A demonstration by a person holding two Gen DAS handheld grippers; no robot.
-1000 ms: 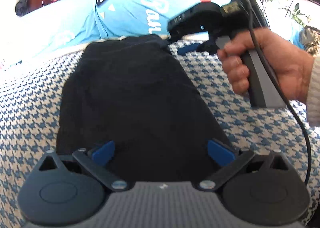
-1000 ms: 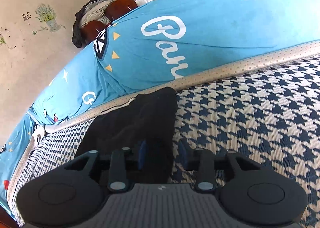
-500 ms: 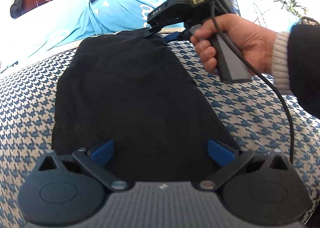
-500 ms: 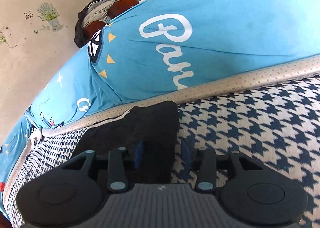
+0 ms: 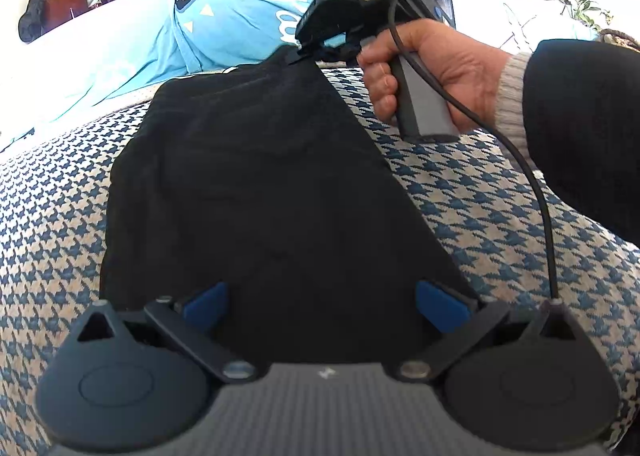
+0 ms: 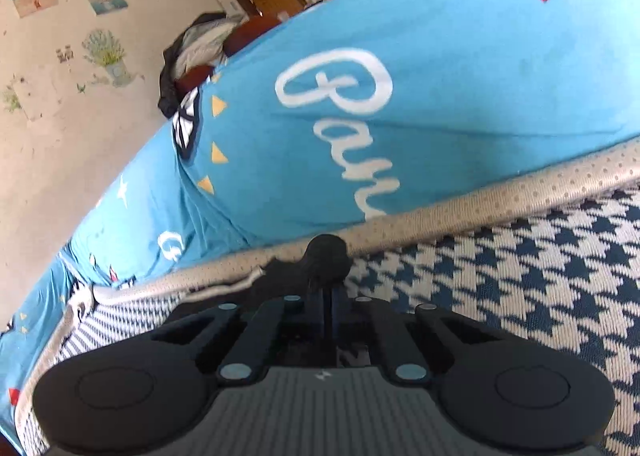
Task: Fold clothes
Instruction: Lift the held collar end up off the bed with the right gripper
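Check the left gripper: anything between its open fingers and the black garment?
Nothing visible. The left gripper is open, right over the near edge of the black garment. The right gripper is shut on the far corner.

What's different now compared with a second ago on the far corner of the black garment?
The right gripper moved in over the far right corner of the black garment and its jaws, open a second ago, have shut on that corner; a bunch of cloth shows between the fingertips. The left gripper stayed put, open over the near edge. The garment still lies flat on the houndstooth cover.
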